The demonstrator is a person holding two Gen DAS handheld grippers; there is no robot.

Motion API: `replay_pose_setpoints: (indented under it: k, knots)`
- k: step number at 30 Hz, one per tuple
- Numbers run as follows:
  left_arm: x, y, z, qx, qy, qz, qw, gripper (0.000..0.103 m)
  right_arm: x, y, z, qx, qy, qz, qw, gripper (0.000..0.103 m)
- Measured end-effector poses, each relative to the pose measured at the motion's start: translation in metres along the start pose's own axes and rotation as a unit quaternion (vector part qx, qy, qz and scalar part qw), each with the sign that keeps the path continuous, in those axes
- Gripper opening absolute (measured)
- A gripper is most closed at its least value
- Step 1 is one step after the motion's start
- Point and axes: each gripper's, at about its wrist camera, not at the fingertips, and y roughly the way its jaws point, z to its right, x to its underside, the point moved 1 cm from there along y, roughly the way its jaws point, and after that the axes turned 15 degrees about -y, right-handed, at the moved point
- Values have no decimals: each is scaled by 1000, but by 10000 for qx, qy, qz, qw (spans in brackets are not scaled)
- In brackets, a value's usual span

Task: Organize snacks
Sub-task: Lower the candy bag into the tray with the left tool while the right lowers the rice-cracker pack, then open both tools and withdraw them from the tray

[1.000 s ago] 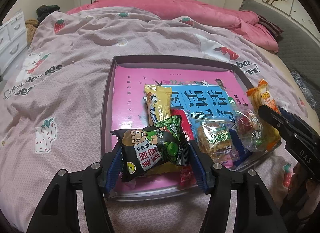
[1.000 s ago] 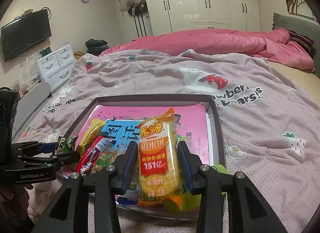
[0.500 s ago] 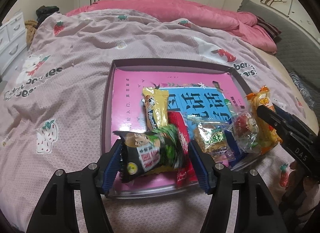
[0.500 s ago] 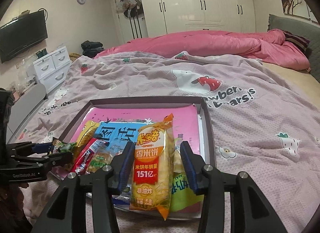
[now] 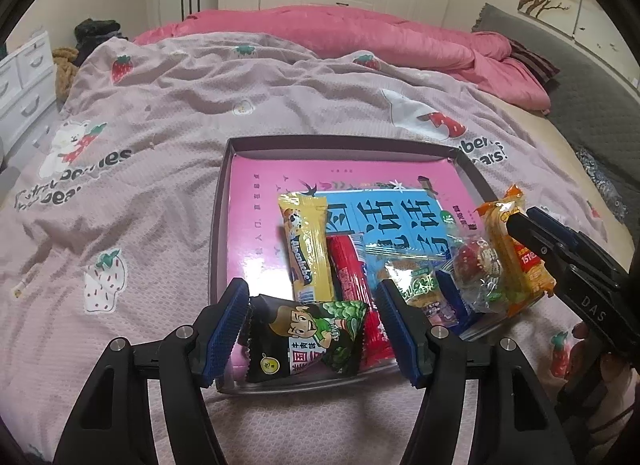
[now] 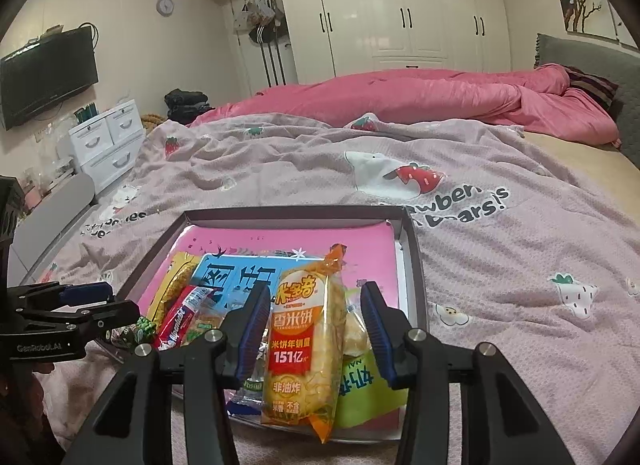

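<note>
Both packets down in the shallow tray (image 5: 219, 225) on the bedspread (image 5: 160, 113), and both claws letting go. Left gripper (image 5: 312, 329) parted around the dark green-pea snack bag (image 5: 308, 339) at the tray's near edge: left pad at the crimped end, right pad standing clear. Right gripper (image 6: 314, 329), jaws opening, straddling the orange rice-cracker packet (image 6: 306, 349) at the tray's near right corner, a gap showing on either side, nothing pinched. Between those two, along the tray's near side: yellow wafer bar (image 5: 306, 249), red biscuit stick (image 5: 350, 285), small clear-wrapped sweets (image 5: 476, 269).

To finish the release cleanly, probably best to widen fully before any retreat, so no pad drags foil. Then draw straight back and up along the fingers' own line, away from the tray's near rim; no sideways sweep. Worth watching the cracker packet's tail, overhanging the near rim and liable to slide out if nudged. Same for the pea bag's crimp at the left pad.
</note>
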Motion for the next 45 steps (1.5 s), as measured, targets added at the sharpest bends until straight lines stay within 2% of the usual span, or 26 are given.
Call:
replay_pose_setpoints:
  k: [1, 6, 16, 29, 34, 41, 44, 45]
  knots:
    - [0, -1, 0, -14, 4, 24, 10000, 70, 0, 0, 0, 0, 0, 0, 10000, 53]
    - [-1, -7, 1, -20, 8, 80, 10000, 71, -3, -8, 2, 38, 52, 110, 9999, 56]
    - [3, -27, 7, -32, 51, 166, 9998, 76, -9, -42, 1, 258, 23, 361, 9990, 75]
    - [10, -49, 14, -55, 139, 307, 9994, 82, -6, -71, 3, 475, 138, 485, 9976, 88]
    - [16, -58, 14, -65, 142, 340, 9993, 83, -1, -80, -5, 401, 237, 412, 9981, 89]
    - [35, -70, 15, -25, 174, 226, 9996, 83, 18, -90, -20, 123, 449, 41, 9989, 89]
    - [44, -75, 15, -80, 121, 175, 9997, 83, 25, -94, -26, 134, 443, -87, 9989, 93]
    - [47, -76, 15, -76, 117, 154, 9998, 83, 28, -99, -31, 251, 355, -171, 9989, 95]
